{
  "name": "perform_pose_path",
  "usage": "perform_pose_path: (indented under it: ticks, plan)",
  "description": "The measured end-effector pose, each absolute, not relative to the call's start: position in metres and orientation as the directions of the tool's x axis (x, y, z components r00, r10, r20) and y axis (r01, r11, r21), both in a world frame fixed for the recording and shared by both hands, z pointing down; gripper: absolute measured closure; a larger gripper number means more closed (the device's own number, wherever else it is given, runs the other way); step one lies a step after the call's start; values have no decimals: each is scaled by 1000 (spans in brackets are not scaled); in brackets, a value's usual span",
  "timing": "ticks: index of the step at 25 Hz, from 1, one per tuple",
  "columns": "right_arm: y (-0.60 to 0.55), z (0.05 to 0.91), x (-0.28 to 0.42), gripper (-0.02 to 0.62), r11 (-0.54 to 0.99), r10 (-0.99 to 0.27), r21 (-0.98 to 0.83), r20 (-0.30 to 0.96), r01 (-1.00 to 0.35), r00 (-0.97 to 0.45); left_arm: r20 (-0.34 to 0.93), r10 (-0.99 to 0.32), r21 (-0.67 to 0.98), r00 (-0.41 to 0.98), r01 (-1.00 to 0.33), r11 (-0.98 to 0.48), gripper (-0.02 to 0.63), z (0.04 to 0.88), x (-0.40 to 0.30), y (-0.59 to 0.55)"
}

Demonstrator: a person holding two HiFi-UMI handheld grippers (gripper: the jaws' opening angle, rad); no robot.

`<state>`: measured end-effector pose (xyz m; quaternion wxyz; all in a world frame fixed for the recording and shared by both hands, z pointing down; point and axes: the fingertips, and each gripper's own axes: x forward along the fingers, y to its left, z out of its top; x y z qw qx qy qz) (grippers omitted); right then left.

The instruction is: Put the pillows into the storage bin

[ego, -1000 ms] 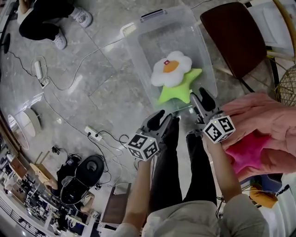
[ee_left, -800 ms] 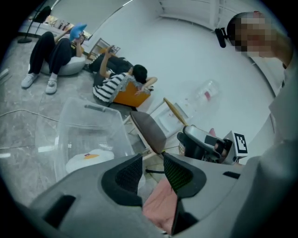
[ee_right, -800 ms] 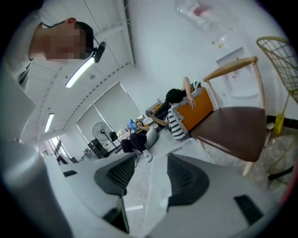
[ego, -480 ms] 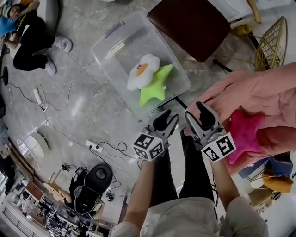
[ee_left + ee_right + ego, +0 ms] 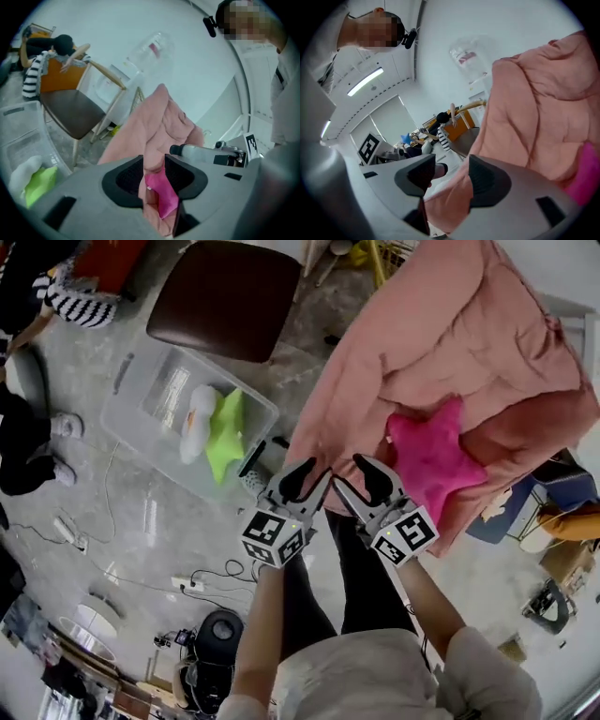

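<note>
Two pillows (image 5: 223, 427) lie inside the clear storage bin (image 5: 150, 413).

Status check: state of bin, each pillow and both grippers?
storage bin: open, no lid on it.
flower pillow: inside the bin.
green star pillow: inside the bin, against the flower pillow.
pink star pillow: not in the bin, lying on the pink blanket.
left gripper: jaws apart, holding nothing.
right gripper: jaws apart, holding nothing.
</note>
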<state>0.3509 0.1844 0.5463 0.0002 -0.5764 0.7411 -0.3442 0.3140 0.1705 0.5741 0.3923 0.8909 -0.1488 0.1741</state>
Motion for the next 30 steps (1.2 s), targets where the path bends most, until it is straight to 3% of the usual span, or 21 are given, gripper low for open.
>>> perform_pose_path:
  ticks: [5,9,11,14,17,20,25,28,30]
  plan:
    - [249,555,435,369,-64,-871,-484,454,-873,-188,407,53,664,912,-255,-703,472,582,402,229]
    - [316,582,497,360,-105,-780,-403,601,-909,-176,473,189,666,861,-209,-716,471,623,448,286]
    - [346,593,532,347,-42,-708,-315,679,-948,-194,502,243,685,830,-210,-698,463,644,464,313]
    - [386,614,572,331,169,-529,-184,812,-968,-246,524,310,705,793,-200,-680,439,673,475,346]
    - [419,632,600,319,449,-293,-108,920,-887,-260,526,378,723,762,-166,-671,401,702,478,378]
    - [433,643,623,235,647,-148,-65,967,-760,-209,528,444,737,724,-130,-664,316,735,477,405]
    - [437,673,634,171,687,46,-214,967,-694,-252,550,459,737,698,-147,-659,258,766,480,419]
    - [448,687,631,112,716,150,-266,962,-645,-230,550,499,724,670,-85,-684,235,773,480,430]
    - [454,696,629,110,706,173,-280,959,-650,-225,555,521,709,648,-41,-704,232,781,479,439]
